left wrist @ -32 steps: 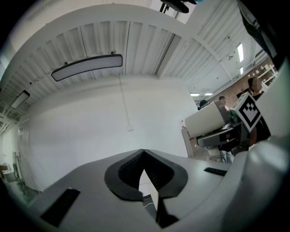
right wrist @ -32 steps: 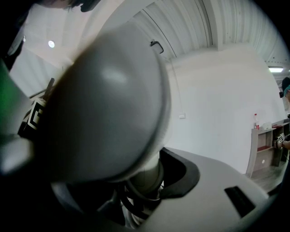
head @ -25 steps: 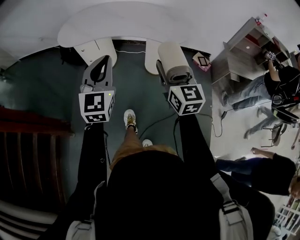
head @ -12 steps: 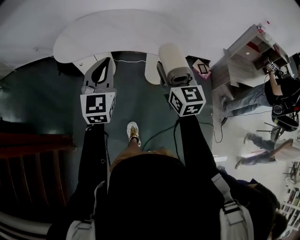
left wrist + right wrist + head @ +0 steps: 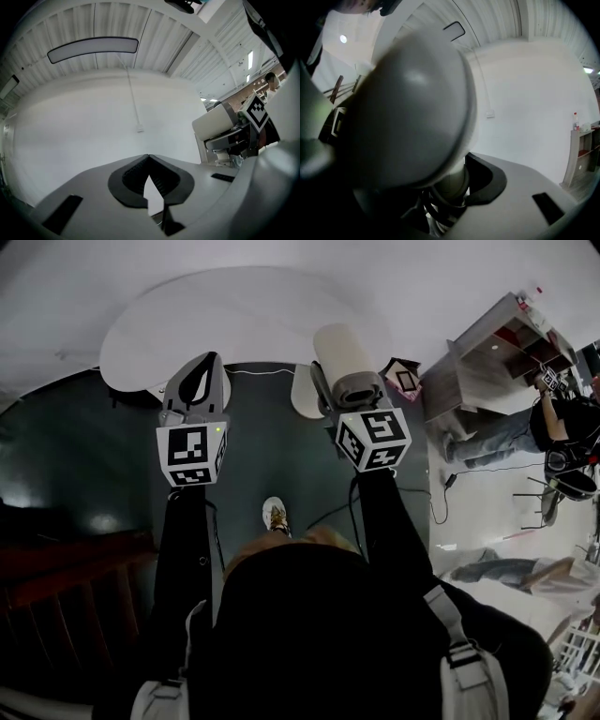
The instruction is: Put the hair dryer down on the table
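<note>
Item one, the hair dryer (image 5: 345,367): a pale, thick-barrelled body, carried in the air in your right claw (image 5: 349,395), not on the table. In the head view its far end overlaps the near rim of the white rounded table (image 5: 216,310), with the rest of it over the dark floor (image 5: 84,446). In the right gripper view the barrel (image 5: 408,103) fills the left half of the frame, and the jaws are clenched on the narrower handle below it, with dark cord coiled at its base. The right claw's marker cube (image 5: 373,439) sits behind the grasp, at the end of your black sleeve. Item two, your left claw (image 5: 210,362): level beside the right one and well apart from the dryer. Its tips are pressed together (image 5: 149,158) with nothing between them, and the white wall shows through the gap behind the tips. Its marker cube (image 5: 192,454) faces up. Item three, surroundings: one of your shoes (image 5: 275,515) on the floor between your arms; a thin cable (image 5: 323,512) trailing across the floor near it; a small box with a square frame printed on it (image 5: 405,379) beside the table's right end. A grey shelf unit (image 5: 487,352) stands further right with a bottle (image 5: 536,292) on top. A person (image 5: 562,427) is just beyond it, and a dark wooden railing (image 5: 66,568) is at the lower left.
</note>
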A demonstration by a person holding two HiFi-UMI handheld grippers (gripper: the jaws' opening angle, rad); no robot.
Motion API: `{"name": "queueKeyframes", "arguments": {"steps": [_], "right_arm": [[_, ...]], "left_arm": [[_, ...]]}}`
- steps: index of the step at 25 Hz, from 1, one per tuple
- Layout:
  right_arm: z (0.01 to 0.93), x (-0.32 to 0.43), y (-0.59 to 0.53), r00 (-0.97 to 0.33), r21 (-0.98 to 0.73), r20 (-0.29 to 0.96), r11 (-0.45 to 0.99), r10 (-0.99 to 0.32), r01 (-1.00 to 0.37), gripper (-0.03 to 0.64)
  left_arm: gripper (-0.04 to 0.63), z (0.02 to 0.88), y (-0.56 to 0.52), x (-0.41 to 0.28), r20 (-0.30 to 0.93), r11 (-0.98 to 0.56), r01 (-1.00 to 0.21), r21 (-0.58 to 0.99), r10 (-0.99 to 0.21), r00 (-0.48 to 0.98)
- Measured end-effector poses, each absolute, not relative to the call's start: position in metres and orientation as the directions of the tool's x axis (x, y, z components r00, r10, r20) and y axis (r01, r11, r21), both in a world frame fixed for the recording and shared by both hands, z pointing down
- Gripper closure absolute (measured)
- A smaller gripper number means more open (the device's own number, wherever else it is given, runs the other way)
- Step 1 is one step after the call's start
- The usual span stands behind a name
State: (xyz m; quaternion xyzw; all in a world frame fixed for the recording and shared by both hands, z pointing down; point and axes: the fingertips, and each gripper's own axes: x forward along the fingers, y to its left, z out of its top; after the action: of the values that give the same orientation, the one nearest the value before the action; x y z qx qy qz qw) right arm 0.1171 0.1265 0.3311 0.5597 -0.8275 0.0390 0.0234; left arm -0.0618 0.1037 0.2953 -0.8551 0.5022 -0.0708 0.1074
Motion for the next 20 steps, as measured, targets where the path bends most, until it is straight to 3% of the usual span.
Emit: {"name": "queueKeyframes", "arguments": {"steps": [20], "right_arm": [[0.347, 0.103, 0.064, -0.346, -0.042, 0.093, 0.343, -0.934, -0.938, 0.399]], "left_arm": [[0.58, 0.323, 0.037, -0.077, 0.048, -0.497, -0.83, -0.255, -0.863, 0.502]]}}
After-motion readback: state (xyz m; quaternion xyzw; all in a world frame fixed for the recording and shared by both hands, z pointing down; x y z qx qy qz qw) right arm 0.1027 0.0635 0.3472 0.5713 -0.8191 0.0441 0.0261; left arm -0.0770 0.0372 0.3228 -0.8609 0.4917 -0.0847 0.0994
